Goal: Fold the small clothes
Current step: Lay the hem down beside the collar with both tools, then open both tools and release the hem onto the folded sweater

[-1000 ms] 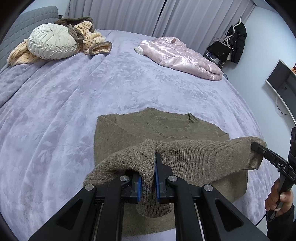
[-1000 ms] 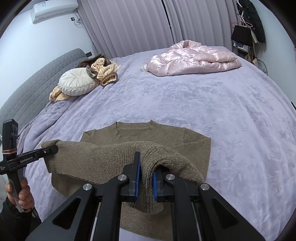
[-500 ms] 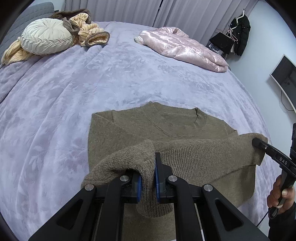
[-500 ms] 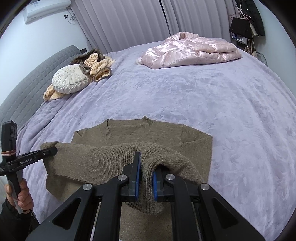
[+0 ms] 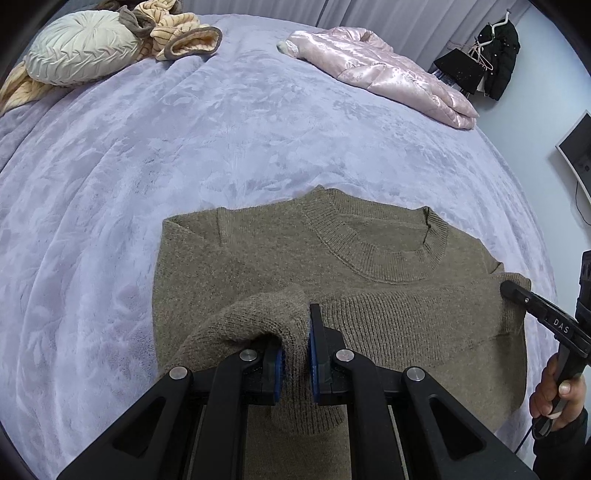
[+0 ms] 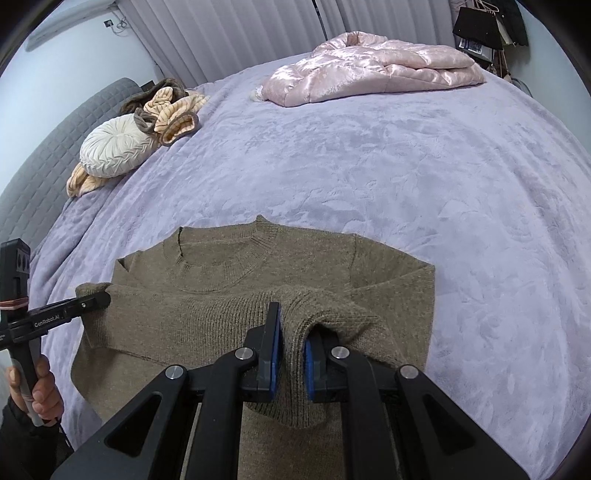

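A brown knit sweater [image 5: 369,258] lies on the lilac bed cover, collar away from me; it also shows in the right wrist view [image 6: 229,273]. Its lower hem is lifted and carried over the body toward the collar. My left gripper [image 5: 295,354] is shut on the hem's left corner. My right gripper [image 6: 291,354] is shut on the hem's right corner. Each gripper also shows in the other's view: the right gripper [image 5: 509,290] at the right edge, the left gripper [image 6: 99,301] at the left edge.
A pink quilted jacket [image 5: 388,70] lies at the far right of the bed [image 5: 184,147]. A round cream cushion [image 5: 77,44] and striped beige clothes [image 5: 181,33] lie far left. A grey headboard [image 6: 33,177] stands left. Dark clothes [image 5: 495,55] hang by the wall.
Both grippers have carried the held hem forward over the sweater toward the collar, and the cameras have come lower and closer to the bed.
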The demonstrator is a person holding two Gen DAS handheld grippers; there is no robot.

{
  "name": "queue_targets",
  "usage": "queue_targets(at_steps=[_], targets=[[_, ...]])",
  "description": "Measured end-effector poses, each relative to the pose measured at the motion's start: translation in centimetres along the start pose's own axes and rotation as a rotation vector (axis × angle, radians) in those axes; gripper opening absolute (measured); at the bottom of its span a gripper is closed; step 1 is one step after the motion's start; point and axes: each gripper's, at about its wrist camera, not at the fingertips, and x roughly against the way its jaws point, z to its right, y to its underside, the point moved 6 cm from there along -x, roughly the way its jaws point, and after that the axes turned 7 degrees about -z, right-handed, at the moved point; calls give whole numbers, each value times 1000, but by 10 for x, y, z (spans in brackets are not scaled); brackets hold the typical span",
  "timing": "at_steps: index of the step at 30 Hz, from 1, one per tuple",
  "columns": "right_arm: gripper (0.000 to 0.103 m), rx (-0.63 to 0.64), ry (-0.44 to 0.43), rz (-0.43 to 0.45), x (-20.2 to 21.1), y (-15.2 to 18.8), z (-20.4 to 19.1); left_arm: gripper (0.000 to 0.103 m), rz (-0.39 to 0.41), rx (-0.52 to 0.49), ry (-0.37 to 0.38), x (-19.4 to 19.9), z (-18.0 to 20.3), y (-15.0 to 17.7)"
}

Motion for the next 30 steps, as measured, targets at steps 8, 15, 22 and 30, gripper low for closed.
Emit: queue_targets(at_steps=[8, 15, 22, 30], targets=[[11, -38, -8, -37, -24, -5, 15, 12, -38, 18, 1, -22, -5, -11], [11, -58, -13, -63, -35, -8, 20, 12, -72, 42, 37, -34, -11, -15], [12, -113, -49, -82, -41, -9, 27, 12, -107, 87, 93, -41, -17, -19], [14, -231, -147, -118, -45, -11, 38, 87, -133, 157, 281, -26, -17, -21]])
